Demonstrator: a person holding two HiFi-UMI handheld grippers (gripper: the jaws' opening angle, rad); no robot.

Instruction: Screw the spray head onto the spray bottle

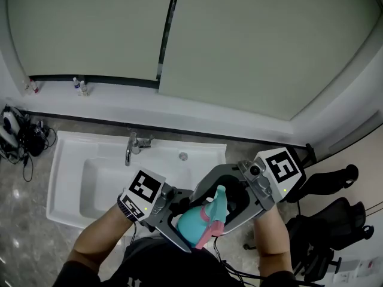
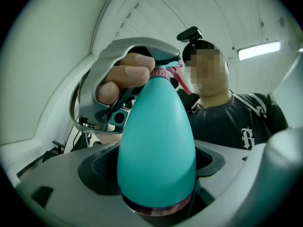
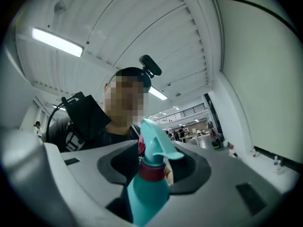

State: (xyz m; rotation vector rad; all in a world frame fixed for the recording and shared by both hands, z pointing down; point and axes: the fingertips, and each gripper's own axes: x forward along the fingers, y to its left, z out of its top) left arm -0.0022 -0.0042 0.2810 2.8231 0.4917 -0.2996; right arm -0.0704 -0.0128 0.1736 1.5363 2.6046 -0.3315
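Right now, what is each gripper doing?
Left gripper: closed on the spray bottle.
Right gripper: open around the spray head.

Office wash corner: white sink [image 1: 58, 179] with tap [image 1: 133, 146], black office chair [image 1: 335, 226], strip-lit hall [image 3: 191, 119] behind.

The bottle [image 1: 190, 225] sits between the left gripper's [image 1: 181, 230] jaws. The spray head [image 1: 219, 201] is on top of it, between the right gripper's [image 1: 224, 207] jaws. The sink [image 1: 67, 187] lies ahead of both, with the tap [image 1: 133, 147] at its far edge. Chairs [image 1: 335, 220] stand right of the right gripper.
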